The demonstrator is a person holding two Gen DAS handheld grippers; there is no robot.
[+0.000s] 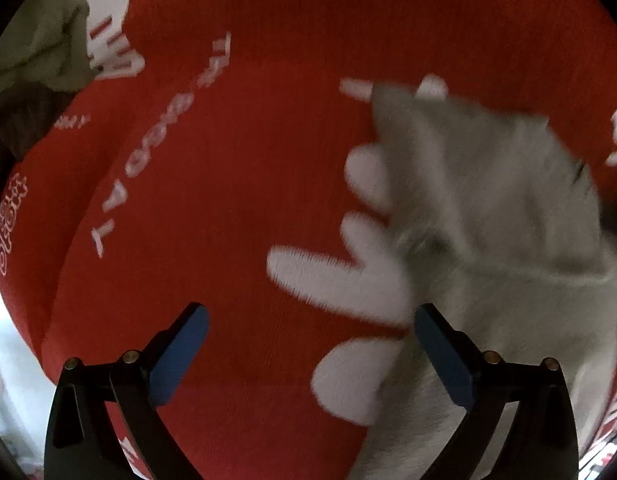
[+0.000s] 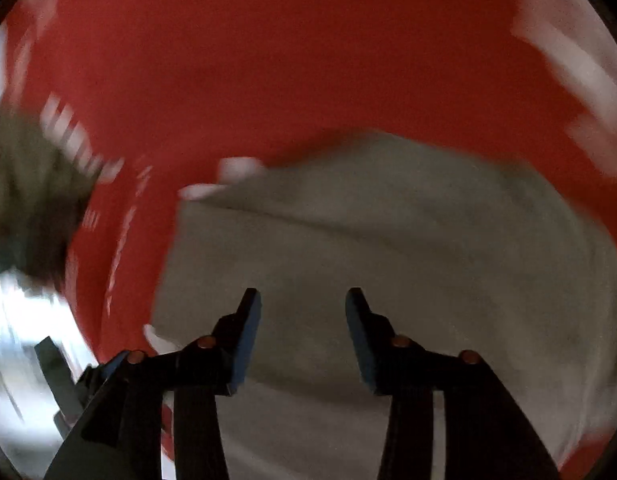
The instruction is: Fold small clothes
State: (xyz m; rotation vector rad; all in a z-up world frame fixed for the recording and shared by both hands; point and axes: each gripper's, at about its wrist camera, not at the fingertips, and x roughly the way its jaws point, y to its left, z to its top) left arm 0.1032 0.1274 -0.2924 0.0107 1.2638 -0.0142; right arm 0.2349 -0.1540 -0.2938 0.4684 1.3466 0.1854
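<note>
A small pale grey garment [image 1: 488, 208] lies on a red cloth with white print [image 1: 236, 168]. In the left wrist view it fills the right side, blurred. My left gripper [image 1: 310, 344] is open wide and empty, its right finger at the garment's left edge. In the right wrist view the same grey garment [image 2: 388, 240] lies spread under and ahead of my right gripper [image 2: 304, 320], which is open and empty just above it. That view is motion-blurred.
An olive-green garment [image 1: 40, 48] lies crumpled at the far left of the red cloth, and shows as a dark blur in the right wrist view [image 2: 28, 184]. A bright pale surface [image 2: 24, 328] shows beyond the cloth's left edge.
</note>
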